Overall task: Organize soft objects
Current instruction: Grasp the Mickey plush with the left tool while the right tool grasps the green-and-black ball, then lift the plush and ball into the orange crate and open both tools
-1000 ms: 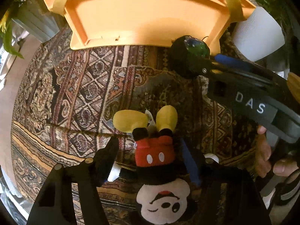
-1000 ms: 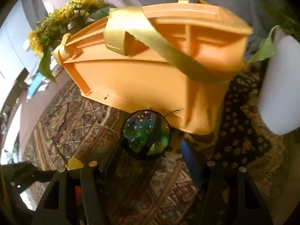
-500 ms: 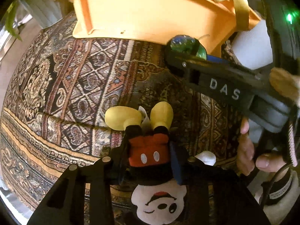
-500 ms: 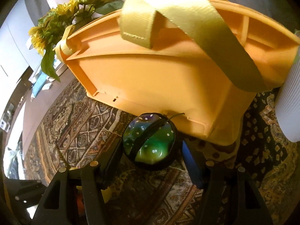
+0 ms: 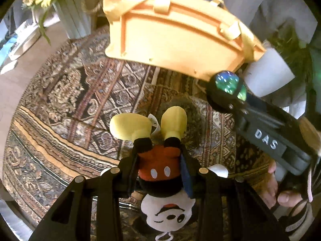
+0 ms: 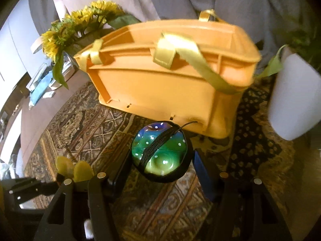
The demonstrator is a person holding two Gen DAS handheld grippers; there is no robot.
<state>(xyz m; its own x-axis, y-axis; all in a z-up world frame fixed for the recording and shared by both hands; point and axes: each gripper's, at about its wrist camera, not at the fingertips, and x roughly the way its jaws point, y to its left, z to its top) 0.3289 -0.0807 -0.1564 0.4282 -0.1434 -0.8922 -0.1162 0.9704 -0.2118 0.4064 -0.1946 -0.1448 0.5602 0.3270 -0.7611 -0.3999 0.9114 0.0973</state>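
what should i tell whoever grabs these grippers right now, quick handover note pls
Left gripper: shut on the Mickey plush at its red shorts, head toward the camera, yellow feet pointing at the bin.
Right gripper: shut on the green dotted ball, close to the orange bin.
Bin stands on the patterned rug; its inside is not visible.
Done: both soft items gripped.
Left: carry each over the bin's rim and release, probably ball first since it is nearer.

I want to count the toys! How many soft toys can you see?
2. The Mickey plush is upside down, squeezed in the left hand-held gripper. The green ball sits between the right hand-held gripper fingers. The orange bin may hide more.
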